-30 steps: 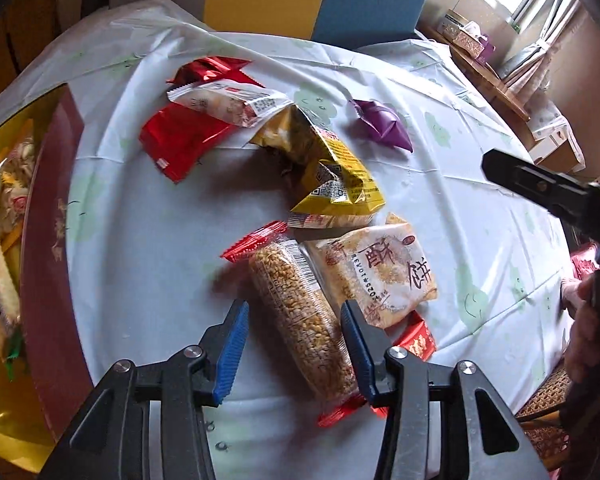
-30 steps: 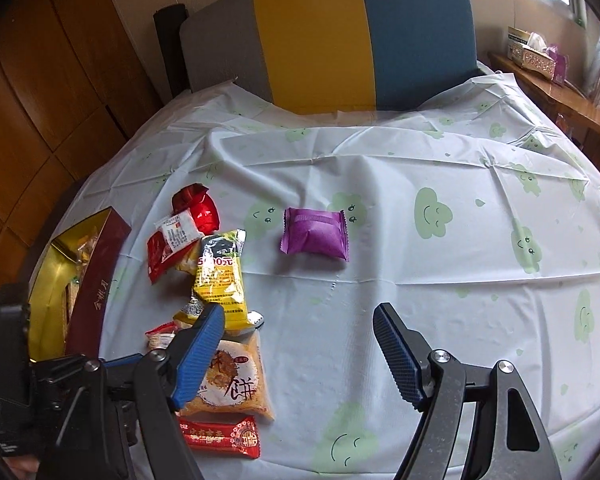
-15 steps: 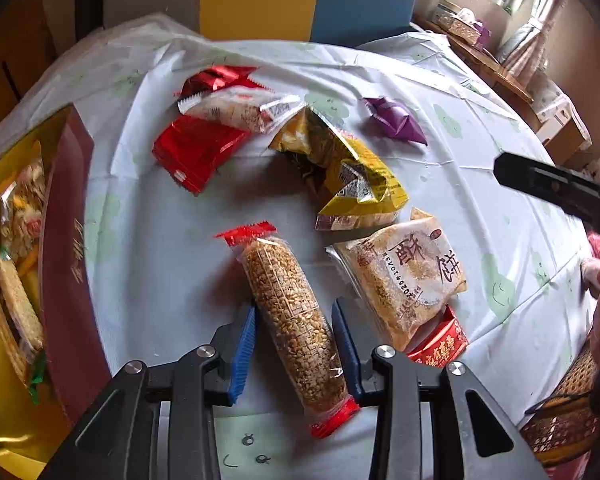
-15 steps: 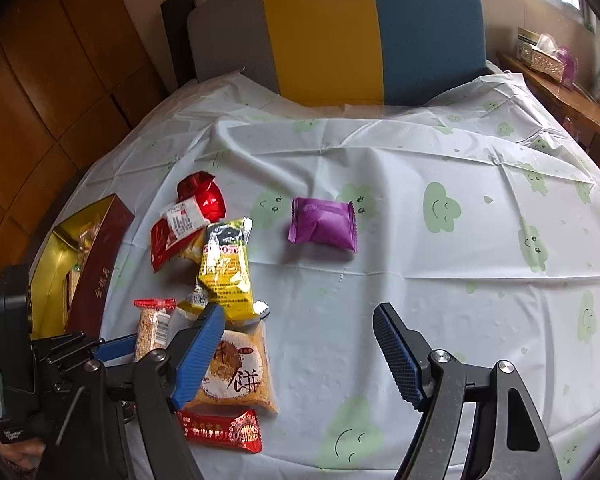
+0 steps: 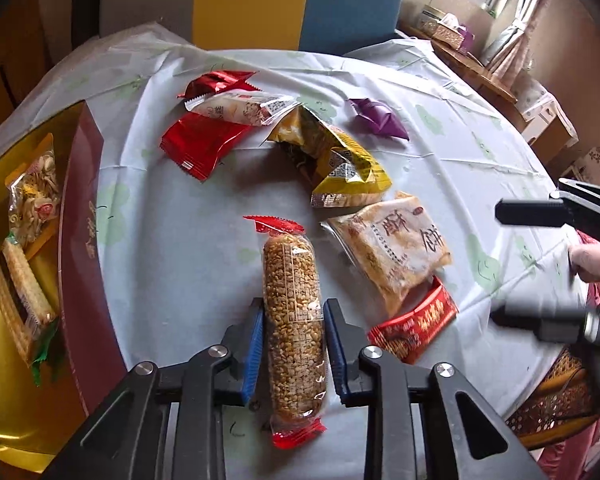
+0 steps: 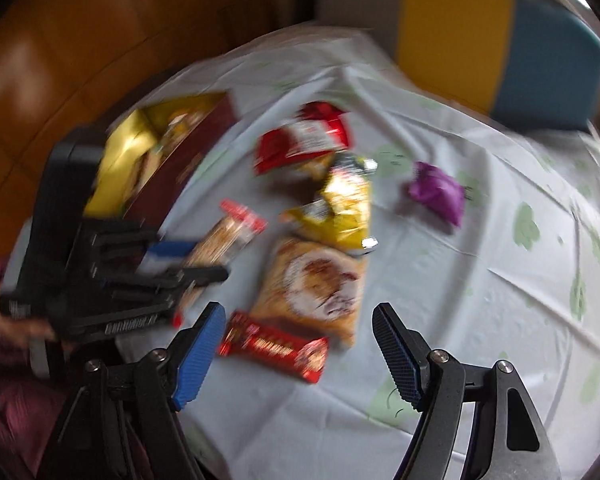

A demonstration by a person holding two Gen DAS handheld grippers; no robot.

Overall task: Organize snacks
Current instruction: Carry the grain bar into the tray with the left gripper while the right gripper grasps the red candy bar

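My left gripper (image 5: 293, 322) is shut on a long clear pack of puffed grain bar (image 5: 293, 316) with red ends, lifted a little off the tablecloth; it also shows in the blurred right wrist view (image 6: 224, 240). A gold-lined snack box (image 5: 80, 248) with dark red wall sits at the left, holding several packs. My right gripper (image 6: 300, 348) is open and empty above a small red pack (image 6: 274, 346) and a tan biscuit pack (image 6: 316, 284). It also shows in the left wrist view (image 5: 548, 264).
On the table lie a yellow pack (image 5: 340, 168), a purple pack (image 5: 376, 120), red packs (image 5: 204, 144) and a white pack (image 5: 240, 106). The table edge (image 5: 540, 364) is at the right. A yellow and blue chair back (image 5: 296, 4) stands behind.
My left gripper closed on the grain bar and swung it clear of the biscuit pack, toward the box. My right gripper swung left and closer to the packs; its view is blurred.
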